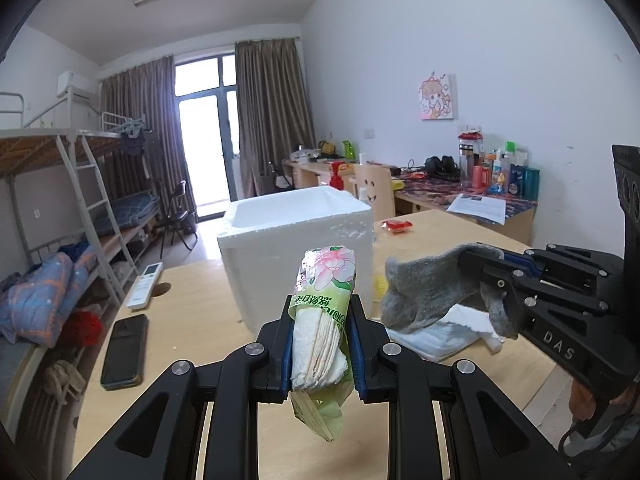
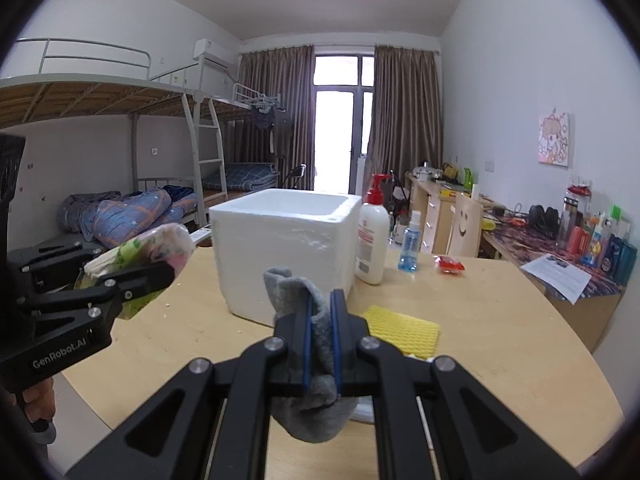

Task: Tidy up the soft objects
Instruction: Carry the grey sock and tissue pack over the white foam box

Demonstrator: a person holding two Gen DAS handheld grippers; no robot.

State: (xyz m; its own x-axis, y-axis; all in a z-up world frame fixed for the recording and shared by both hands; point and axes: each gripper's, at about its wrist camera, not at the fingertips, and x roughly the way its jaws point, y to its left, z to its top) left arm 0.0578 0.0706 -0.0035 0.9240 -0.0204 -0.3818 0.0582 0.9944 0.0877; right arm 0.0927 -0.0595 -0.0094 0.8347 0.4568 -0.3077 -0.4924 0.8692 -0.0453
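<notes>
Left hand-held gripper (image 1: 320, 344): clamped on a pack of tissues (image 1: 324, 312), held up above the counter (image 1: 192, 320); the green floral wrapper stands roughly upright between the blue pads, the white tissue edges showing at the lower end.
Right hand-held gripper (image 2: 322, 336): clamped on a grey sock (image 2: 316, 360), also lifted off the counter; the sock's cuff pokes up past the fingertips and the rest hangs down behind them.
Pack of tissues, other view (image 2: 160, 248): seen from the right wrist at the left, in the left gripper, level with the box's upper half and just beside its left wall.
Grey sock, other view (image 1: 428, 292): seen from the left wrist at the right, drooping from the right gripper over a white folded item (image 1: 440, 336) lying on the counter.
White foam box (image 2: 288, 252): open-topped, standing near the middle of the counter, ahead of both grippers.
Yellow sponge cloth (image 2: 404, 330): flat on the counter near the box's right front corner.
Lotion pump bottle (image 2: 372, 240): upright, just beside the box's right wall.
Blue spray bottle (image 2: 410, 246): upright, right of the lotion bottle.
Red packet (image 2: 450, 265): toward the counter's far right edge.
Black phone (image 1: 124, 350): flat near the counter's left edge.
White remote control (image 1: 145, 285): beyond the phone, at the left far corner.
</notes>
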